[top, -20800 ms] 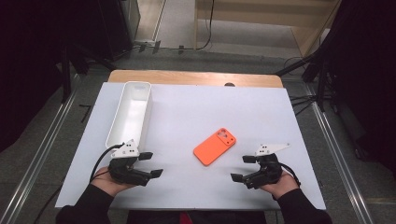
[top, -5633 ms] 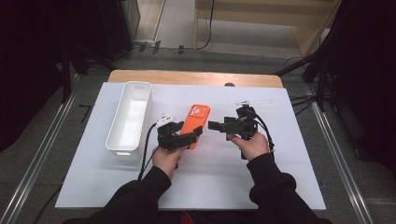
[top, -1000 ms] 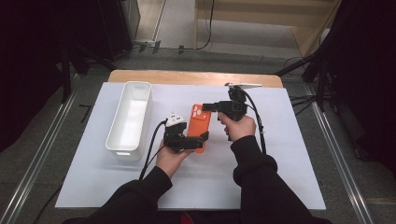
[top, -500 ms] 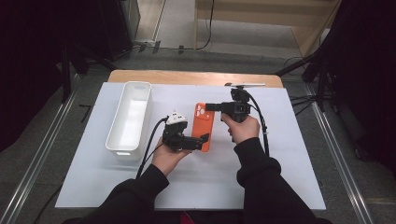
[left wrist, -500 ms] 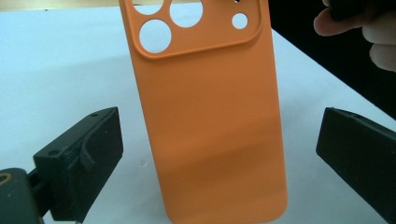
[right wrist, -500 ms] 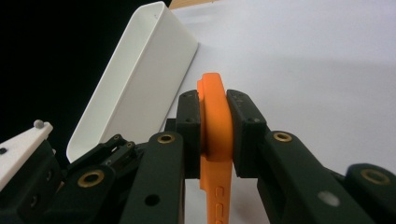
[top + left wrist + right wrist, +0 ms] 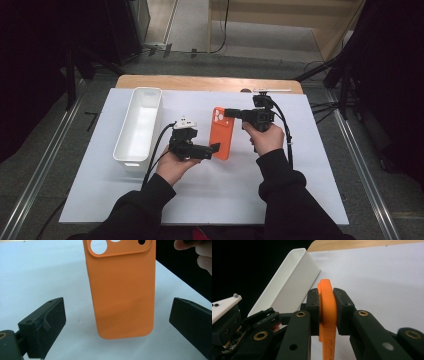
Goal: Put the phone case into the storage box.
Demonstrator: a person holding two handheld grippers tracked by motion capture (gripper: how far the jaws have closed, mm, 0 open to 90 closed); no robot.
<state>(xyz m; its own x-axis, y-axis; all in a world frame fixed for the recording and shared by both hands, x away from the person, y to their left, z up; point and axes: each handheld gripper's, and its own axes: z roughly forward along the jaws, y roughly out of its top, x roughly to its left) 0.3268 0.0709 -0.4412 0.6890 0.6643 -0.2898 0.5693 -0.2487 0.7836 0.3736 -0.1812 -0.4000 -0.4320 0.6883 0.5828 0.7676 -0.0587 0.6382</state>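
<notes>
- Orange phone case [image 7: 220, 132] sits mid-frame, clamped at its top by the right gripper [image 7: 231, 113] (jaws pinching the edge);
- left gripper [image 7: 216, 148] gapes wide around its lower end, gripping nothing; keep it level toward the white bin [image 7: 137, 131].

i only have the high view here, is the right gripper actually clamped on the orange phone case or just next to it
Observer: Clamped. In the right gripper view, the right gripper has both pads pressed on the orange phone case, gripping it by its edge.
Operator: and the left one, holding too
Observer: No. In the left gripper view, the left gripper is open, its jaws standing wide of the case on both sides.
Operator: which face is toward the left gripper
Observer: The back, with the camera cutouts at the top.
</notes>
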